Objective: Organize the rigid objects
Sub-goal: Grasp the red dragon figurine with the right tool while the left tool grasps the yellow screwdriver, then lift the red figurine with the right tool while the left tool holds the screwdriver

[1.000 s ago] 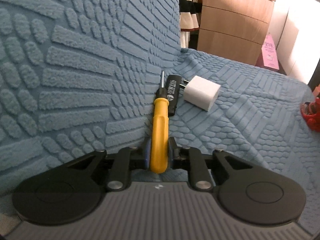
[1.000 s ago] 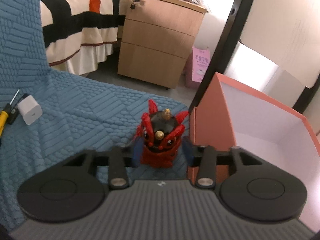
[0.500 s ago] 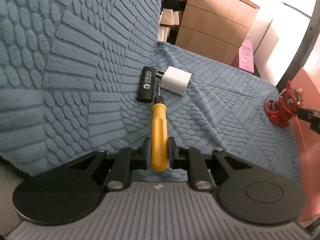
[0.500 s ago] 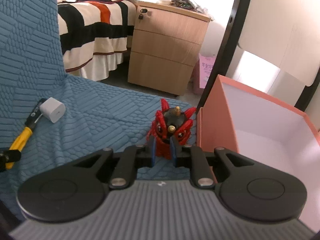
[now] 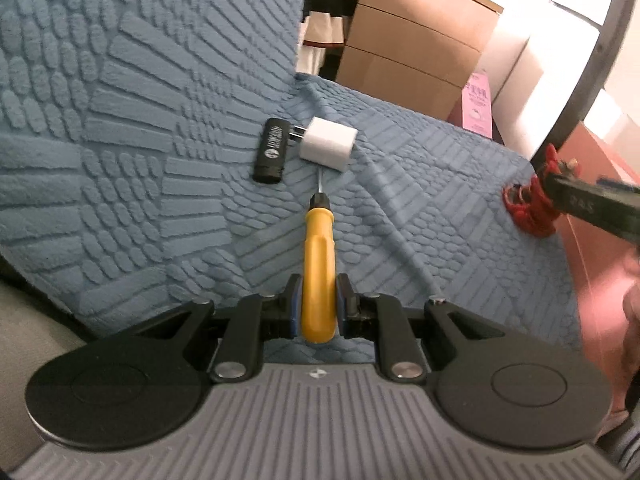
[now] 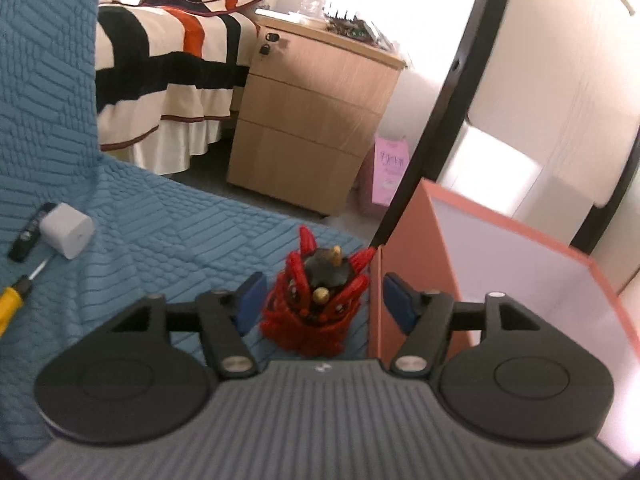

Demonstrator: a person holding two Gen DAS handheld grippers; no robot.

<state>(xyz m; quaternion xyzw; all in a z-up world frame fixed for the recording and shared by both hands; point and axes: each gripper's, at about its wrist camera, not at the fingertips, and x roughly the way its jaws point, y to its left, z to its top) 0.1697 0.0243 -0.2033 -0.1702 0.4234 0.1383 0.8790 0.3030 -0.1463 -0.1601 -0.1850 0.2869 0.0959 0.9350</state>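
My left gripper (image 5: pixel 318 304) is shut on the yellow handle of a screwdriver (image 5: pixel 319 272), whose metal tip reaches under a white charger cube (image 5: pixel 328 149). A black USB stick (image 5: pixel 272 155) lies left of the cube. My right gripper (image 6: pixel 320 300) is open, its blue pads on either side of a red and black figurine (image 6: pixel 320 304) that stands on the blue cover beside an orange box (image 6: pixel 516 280). The figurine also shows in the left wrist view (image 5: pixel 528 204), with the right gripper's finger in front of it.
A blue textured cover (image 5: pixel 400 184) drapes the seat and its backrest (image 5: pixel 120 60). A wooden drawer cabinet (image 6: pixel 316 120), a striped bed (image 6: pixel 168 56) and a pink bag (image 6: pixel 390 172) stand behind. A black frame post (image 6: pixel 440 92) rises beside the box.
My right gripper, shut on the figurine half a second ago, has opened around it. My left gripper has pulled the screwdriver back from the backrest toward the seat's front.
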